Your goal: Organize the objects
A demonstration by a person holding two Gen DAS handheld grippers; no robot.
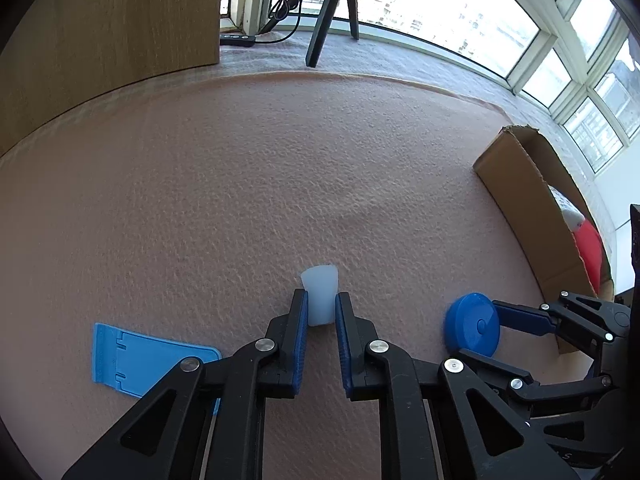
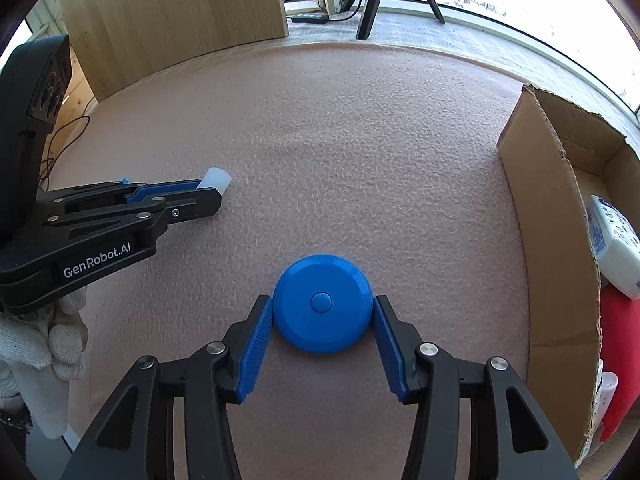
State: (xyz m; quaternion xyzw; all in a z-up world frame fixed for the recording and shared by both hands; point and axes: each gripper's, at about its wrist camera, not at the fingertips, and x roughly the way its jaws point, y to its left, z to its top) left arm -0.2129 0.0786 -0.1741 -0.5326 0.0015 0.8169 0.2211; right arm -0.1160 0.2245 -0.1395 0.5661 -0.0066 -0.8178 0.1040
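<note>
A small translucent white cup (image 1: 320, 300) stands on the pink felt table (image 1: 280, 180), pinched between the blue pads of my left gripper (image 1: 322, 304). The right wrist view shows the same cup (image 2: 218, 178) at the left gripper's (image 2: 212, 192) tips. A round blue disc case (image 2: 323, 304) with a centre button rests on the felt, and my right gripper (image 2: 323, 300) is closed against its two sides. In the left wrist view the disc (image 1: 472, 324) and right gripper (image 1: 476, 332) are at the lower right. A flat blue plastic stand (image 1: 132, 356) lies left of my left gripper.
An open cardboard box (image 2: 552, 240) sits at the table's right edge, with a white packet (image 2: 616, 248) and a red item (image 2: 620, 336) inside. A wooden panel (image 1: 112, 32) stands at the back left, a tripod (image 1: 328, 12) by the window. A gloved hand (image 2: 40, 344) holds the left gripper.
</note>
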